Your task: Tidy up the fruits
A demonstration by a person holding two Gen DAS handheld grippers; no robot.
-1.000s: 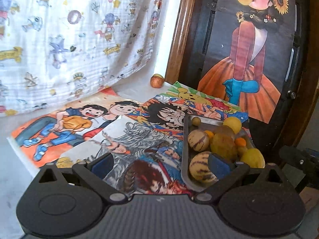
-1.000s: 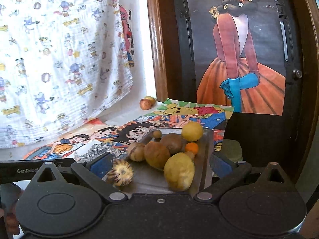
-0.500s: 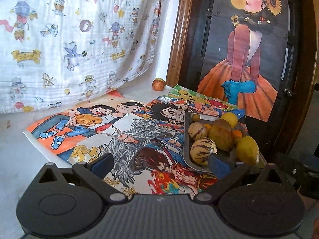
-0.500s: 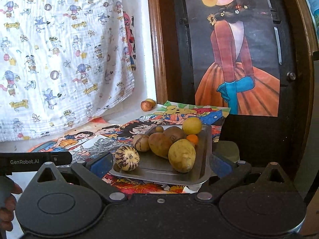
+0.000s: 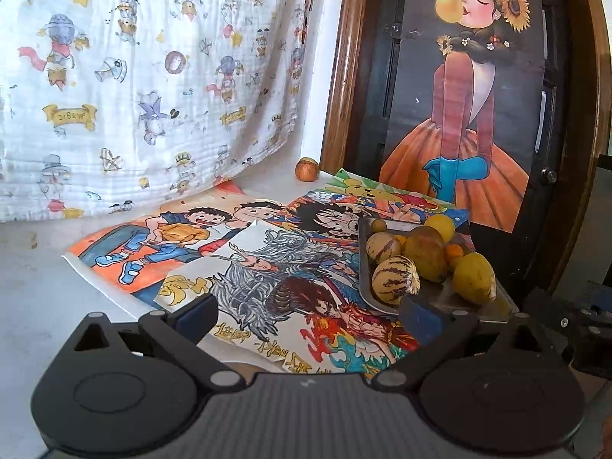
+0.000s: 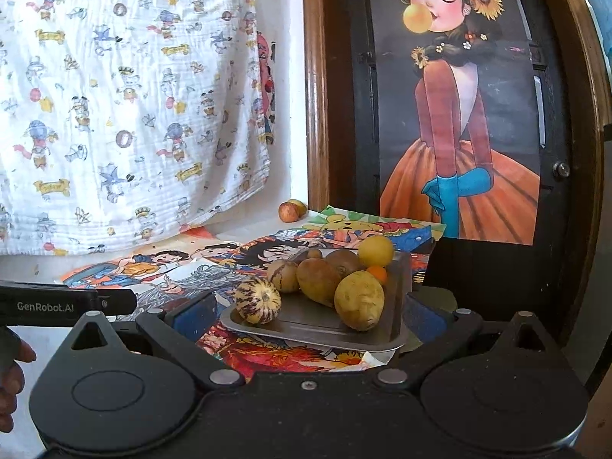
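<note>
A metal tray (image 6: 306, 325) (image 5: 365, 287) on the cartoon posters holds several fruits: a striped melon (image 6: 258, 300) (image 5: 396, 278), a second striped fruit (image 6: 283, 275), a brown pear-like fruit (image 6: 319, 281), a yellow lemon (image 6: 358, 300) (image 5: 473, 277), a round yellow fruit (image 6: 375, 251) and a small orange (image 6: 376, 273). A loose apple (image 5: 306, 169) (image 6: 287, 212) lies at the back by the wooden frame. My left gripper (image 5: 310, 315) is open and empty, left of the tray. My right gripper (image 6: 310, 311) is open and empty, just in front of the tray.
Colourful posters (image 5: 237, 264) cover the white table. A printed cloth (image 5: 145, 76) hangs behind. A dark door with a girl poster (image 6: 455, 134) stands at the right. The left gripper's body (image 6: 57, 304) shows at the left of the right wrist view.
Both grippers have pulled back and risen from the tray, so the fruits look smaller and farther. Nothing was picked up; the fruits have not moved.
</note>
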